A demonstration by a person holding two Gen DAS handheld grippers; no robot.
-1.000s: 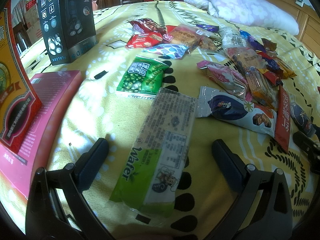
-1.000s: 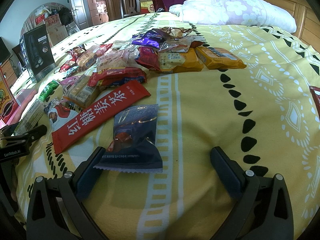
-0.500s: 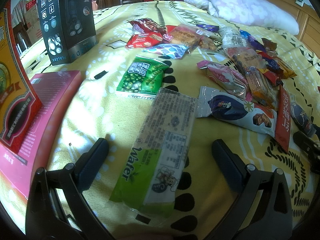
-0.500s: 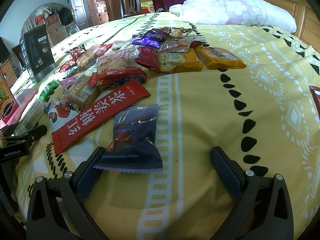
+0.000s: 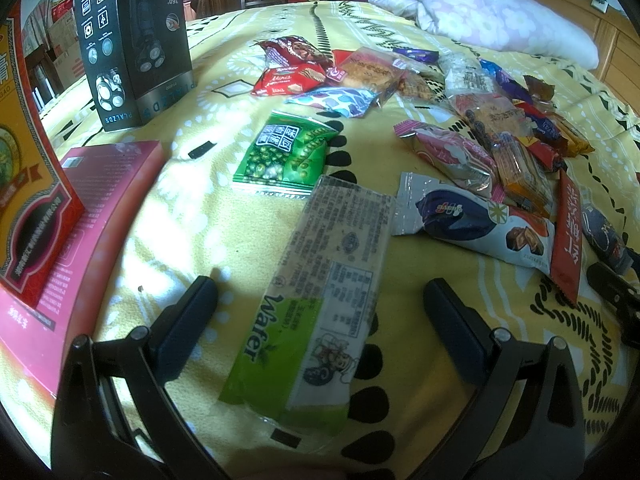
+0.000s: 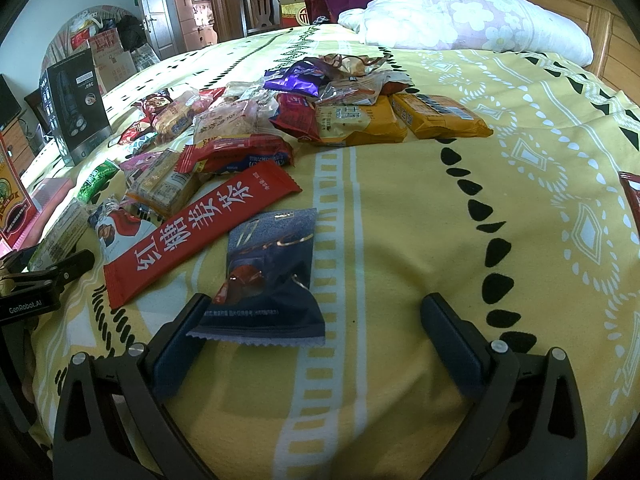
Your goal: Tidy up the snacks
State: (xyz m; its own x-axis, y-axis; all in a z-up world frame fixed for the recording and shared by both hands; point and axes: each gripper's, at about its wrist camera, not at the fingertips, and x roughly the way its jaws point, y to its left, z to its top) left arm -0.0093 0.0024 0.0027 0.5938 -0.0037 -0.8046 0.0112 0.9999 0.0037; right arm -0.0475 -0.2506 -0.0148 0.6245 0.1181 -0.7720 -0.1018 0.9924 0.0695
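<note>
Left wrist view: yellow patterned bed [image 5: 192,216], snacks strewn across it; left tongs [image 5: 320,304] open w/ green wafer pack [image 5: 320,292] lying between fingers, black box [image 5: 136,40] and pink box [image 5: 100,216] at left. Right wrist view alone shows door [image 6: 154,4] and wooden headboard [image 6: 592,20]; right tongs [image 6: 314,324] open, navy snack packet [image 6: 272,276] against left finger, red sachet [image 6: 200,232] beside it.

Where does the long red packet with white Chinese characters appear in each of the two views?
Left wrist view: the long red packet lies at the right edge, running almost vertically.
Right wrist view: the same packet lies left of centre, running diagonally.
Shared landmark: the black shaver box, standing upright.
</note>
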